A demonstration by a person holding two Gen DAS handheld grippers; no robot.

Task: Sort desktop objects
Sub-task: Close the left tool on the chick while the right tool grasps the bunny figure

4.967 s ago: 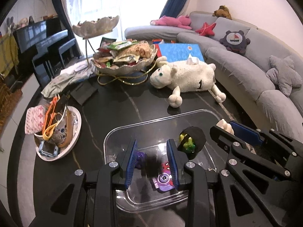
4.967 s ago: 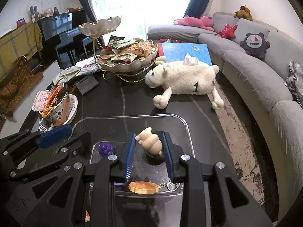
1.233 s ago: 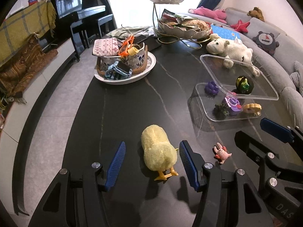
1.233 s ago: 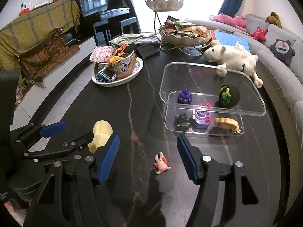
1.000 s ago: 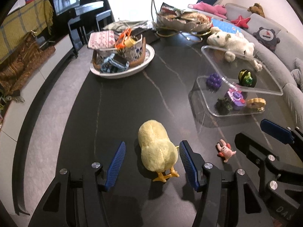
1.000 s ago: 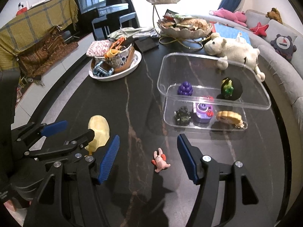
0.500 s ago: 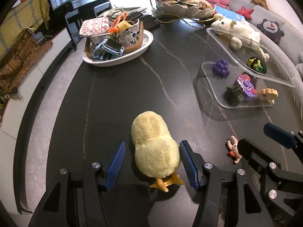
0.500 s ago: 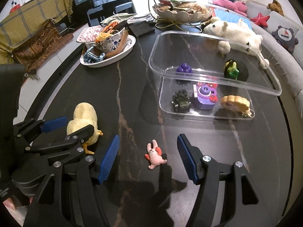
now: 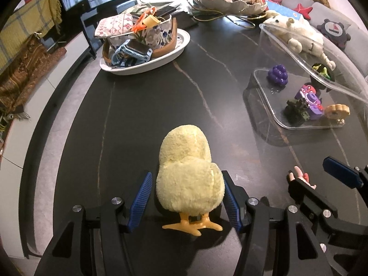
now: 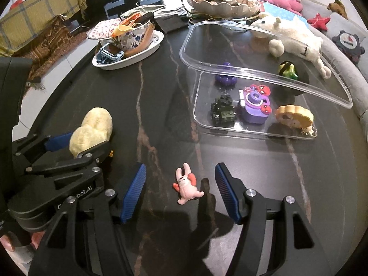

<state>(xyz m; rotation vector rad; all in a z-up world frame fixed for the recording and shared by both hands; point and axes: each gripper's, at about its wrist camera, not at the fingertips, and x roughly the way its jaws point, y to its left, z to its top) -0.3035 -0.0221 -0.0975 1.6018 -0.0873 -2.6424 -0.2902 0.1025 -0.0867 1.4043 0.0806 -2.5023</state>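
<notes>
The left gripper (image 9: 187, 201) stands wide open around the yellow plush chick (image 9: 189, 172), which lies on the dark table (image 9: 138, 115) between the pads; whether the right pad touches it is unclear. The right gripper (image 10: 180, 192) is also spread wide, holding nothing, with the small pink rabbit figure (image 10: 186, 186) lying on the table between its fingers. To the far right sits a clear tray (image 10: 253, 131) of small toys, its clear lid (image 10: 264, 71) tilted over it. A white dish (image 9: 147, 65) of clutter sits far left.
</notes>
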